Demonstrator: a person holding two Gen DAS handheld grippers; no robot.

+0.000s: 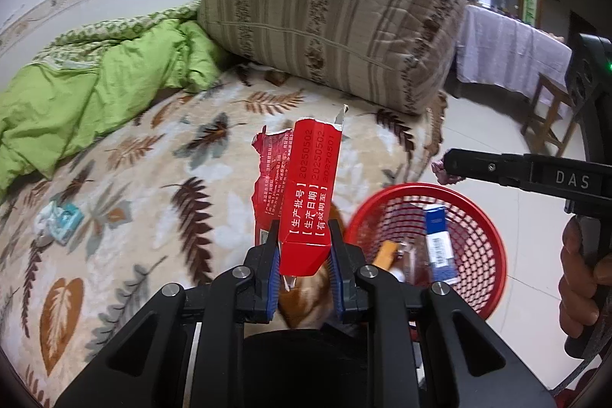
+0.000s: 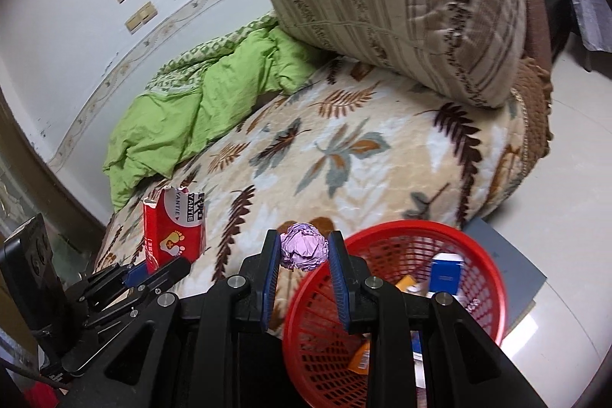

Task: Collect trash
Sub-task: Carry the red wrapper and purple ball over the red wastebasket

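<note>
A bed (image 1: 160,155) covered in a cream blanket with a leaf pattern fills most of both views. A striped brown pillow (image 1: 336,21) lies at twelve o'clock and a crumpled green quilt (image 1: 95,86) at ten o'clock. On the floor beside the bed, at four o'clock in both views, stands a red mesh basket (image 2: 493,278) that already holds a blue box (image 2: 446,272) and an orange packet (image 2: 406,283).

The left gripper (image 1: 304,255) pinches a torn red carton (image 1: 306,194) by its lower end, fingers pressed against its two narrow sides. The carton stands up over the blanket, just left of the basket. It looks light and empty; thin card like this probably buckles under a hard squeeze, so the folded, stiffer lower end seems the best place to hold.

The right gripper (image 2: 305,247) holds a crumpled ball of lilac paper (image 2: 305,246) between its blue pads, fingers partly closed to the ball's width, just at the basket's rim. The ball looks very light and springy and could slip out if the hold loosens.

A small teal and white wrapper (image 1: 59,218) lies on the blanket at nine o'clock in the left view.
</note>
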